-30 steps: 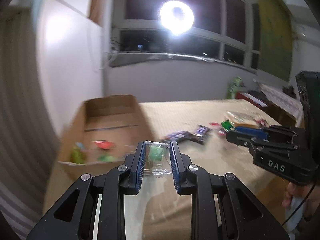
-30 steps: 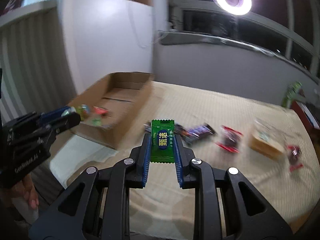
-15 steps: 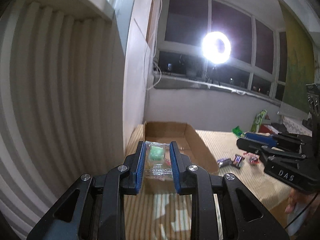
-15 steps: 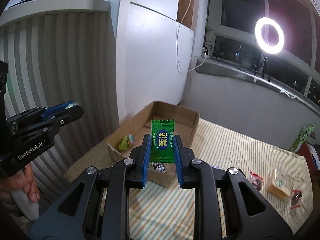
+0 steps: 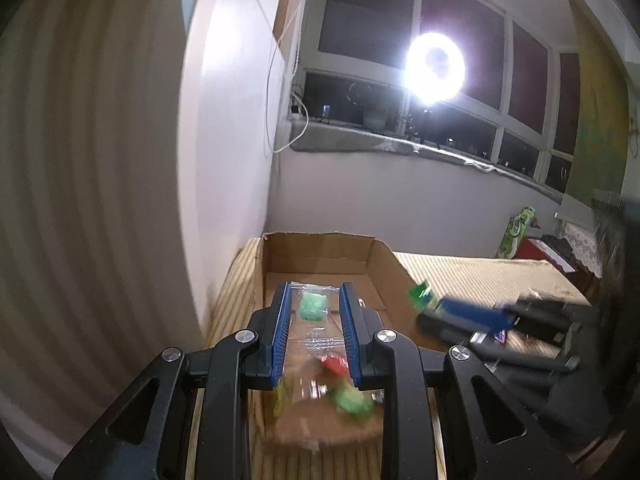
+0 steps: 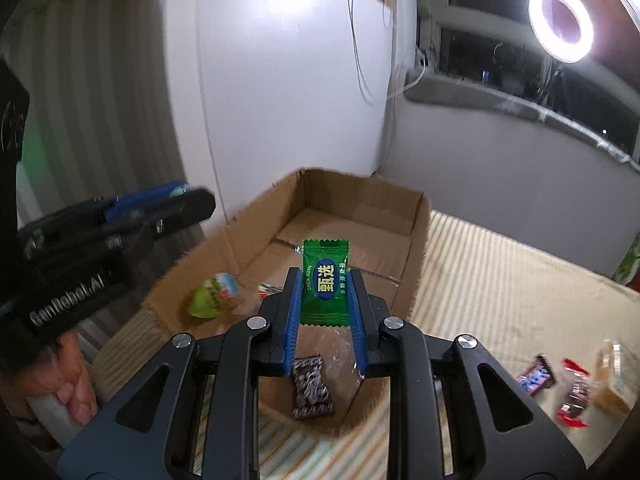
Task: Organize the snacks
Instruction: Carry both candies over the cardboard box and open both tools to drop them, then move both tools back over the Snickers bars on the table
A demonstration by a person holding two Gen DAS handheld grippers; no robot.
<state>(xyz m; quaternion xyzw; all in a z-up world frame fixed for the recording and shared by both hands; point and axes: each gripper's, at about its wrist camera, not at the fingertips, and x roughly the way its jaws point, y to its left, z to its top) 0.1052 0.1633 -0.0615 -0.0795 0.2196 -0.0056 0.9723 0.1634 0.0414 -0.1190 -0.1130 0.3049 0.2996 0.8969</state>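
My left gripper (image 5: 314, 296) is shut on a clear packet with a green sweet (image 5: 313, 308) and holds it above the open cardboard box (image 5: 320, 248). My right gripper (image 6: 325, 276) is shut on a green candy wrapper (image 6: 325, 280) and holds it above the same cardboard box (image 6: 360, 196). The box holds a green and blue sweet (image 6: 212, 292), a dark wrapped bar (image 6: 312, 386) and small red and green sweets (image 5: 348, 396). The right gripper shows blurred in the left wrist view (image 5: 432, 308); the left one shows in the right wrist view (image 6: 176, 196).
The box sits at the left end of a table with a striped cloth (image 6: 500, 292), beside a white wall. Loose snacks (image 6: 536, 374) lie on the cloth at the right. A green bag (image 5: 516, 232) stands at the far edge. A ring light (image 5: 436, 68) glares from the window.
Both grippers have swung left from over the table's loose snacks to above the box, each still holding its sweet. Both now sit lower and closer over the box.
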